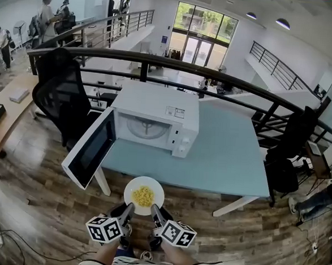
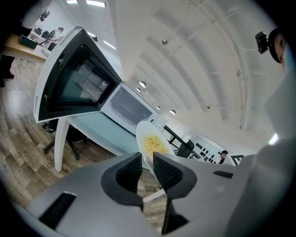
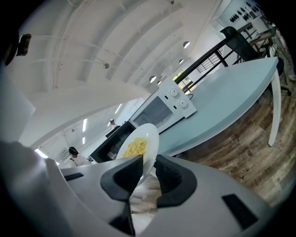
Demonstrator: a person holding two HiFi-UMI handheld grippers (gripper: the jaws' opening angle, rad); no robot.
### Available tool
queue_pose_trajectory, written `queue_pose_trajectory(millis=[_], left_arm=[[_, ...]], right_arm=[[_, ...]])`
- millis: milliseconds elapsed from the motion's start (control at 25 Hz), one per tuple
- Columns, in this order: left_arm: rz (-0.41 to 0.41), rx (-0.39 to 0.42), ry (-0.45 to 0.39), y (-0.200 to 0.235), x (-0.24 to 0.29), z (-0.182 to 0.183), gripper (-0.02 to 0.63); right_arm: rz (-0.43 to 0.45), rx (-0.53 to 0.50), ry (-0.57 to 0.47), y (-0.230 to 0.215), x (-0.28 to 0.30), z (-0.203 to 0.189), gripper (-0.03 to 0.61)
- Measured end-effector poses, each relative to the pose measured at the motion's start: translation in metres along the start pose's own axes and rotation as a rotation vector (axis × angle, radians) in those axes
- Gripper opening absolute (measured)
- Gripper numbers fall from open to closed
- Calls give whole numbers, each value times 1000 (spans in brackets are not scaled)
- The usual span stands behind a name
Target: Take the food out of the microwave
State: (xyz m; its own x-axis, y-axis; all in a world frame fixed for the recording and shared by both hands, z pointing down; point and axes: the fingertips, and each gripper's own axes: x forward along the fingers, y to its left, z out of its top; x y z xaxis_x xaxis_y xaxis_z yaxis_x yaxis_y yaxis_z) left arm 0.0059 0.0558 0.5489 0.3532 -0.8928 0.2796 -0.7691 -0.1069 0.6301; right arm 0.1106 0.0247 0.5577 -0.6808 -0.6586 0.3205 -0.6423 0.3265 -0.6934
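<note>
Head view: A white microwave (image 1: 156,114) stands on a pale blue tabletop (image 1: 232,156), with its door (image 1: 90,148) swung wide open to the left. The oven cavity shows only a bare turntable. Near the camera, a white plate (image 1: 134,186) carrying yellow food (image 1: 143,196) is held in the air just off the tabletop's near edge, above the wooden floor. The left gripper (image 1: 130,207) holds the plate's near-left rim and the right gripper (image 1: 154,209) holds its near-right rim.

Left gripper view: The dark ribbed fingers (image 2: 167,172) are closed on the plate's thin rim, one pad on each face. The plate rises beyond them with the food on it. The open door and the microwave lie farther off, to the left.

Right gripper view: The right gripper's fingers (image 3: 122,173) likewise pinch the rim between them. The plate sits just ahead. The microwave and the tabletop lie well beyond it.

Step in hand: The removal itself looks done, because the food is clear of the microwave and is carried by both grippers. What seems left is to put the plate somewhere.

Next move: It probably calls for bringing the plate over a bare stretch of tabletop to the right of the microwave. Both grippers would need to travel together and keep the plate flat so the loose food does not slide. The fingers should let go only once the base rests on the tabletop.
</note>
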Motion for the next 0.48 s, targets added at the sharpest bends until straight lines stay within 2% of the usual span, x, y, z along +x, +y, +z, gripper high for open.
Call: queue_pose_trajectory(millis=[480], left_arm=[[5, -7, -2, 0, 2, -3, 89]], right_arm=[[-2, 1, 5, -3, 0, 1, 98]])
